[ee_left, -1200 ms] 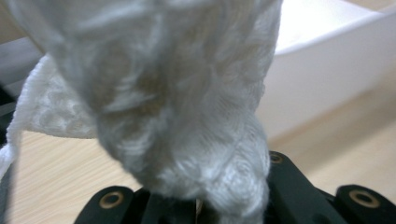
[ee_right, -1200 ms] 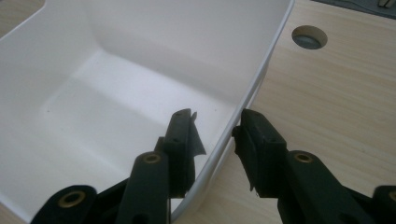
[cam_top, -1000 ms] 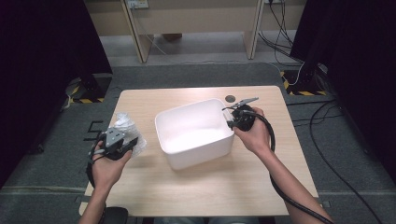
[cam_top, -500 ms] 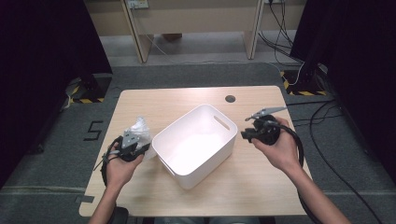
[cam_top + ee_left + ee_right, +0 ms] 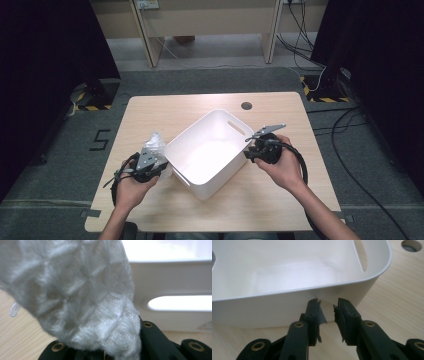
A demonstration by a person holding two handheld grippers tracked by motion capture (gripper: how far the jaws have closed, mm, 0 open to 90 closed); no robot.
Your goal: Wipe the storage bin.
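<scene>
Item: white rectangular plastic bin [image 5: 210, 150] with slot handles, empty, set askew at mid-table on the pale wooden table [image 5: 280, 200].

Item: white knitted cloth bundle [image 5: 154, 146], pinched between the pressed-together jaws of our left gripper [image 5: 150, 167]. It sat low, just beside the bin's near-left wall; in the left gripper view the cloth [image 5: 75, 290] hung before a handle slot [image 5: 180, 303].

Item: our right gripper [image 5: 257, 150], its jaws just opened a little. In the right gripper view it [image 5: 327, 305] stood parted with nothing between them, close to the bin's outer wall [image 5: 287, 307].

Handling note: we judged the cloth must be lifted above the rim before crossing, or it would snag.

Clearance: open tabletop lay near us and behind the bin; a dark round grommet hole [image 5: 246, 106] sat well apart.
</scene>
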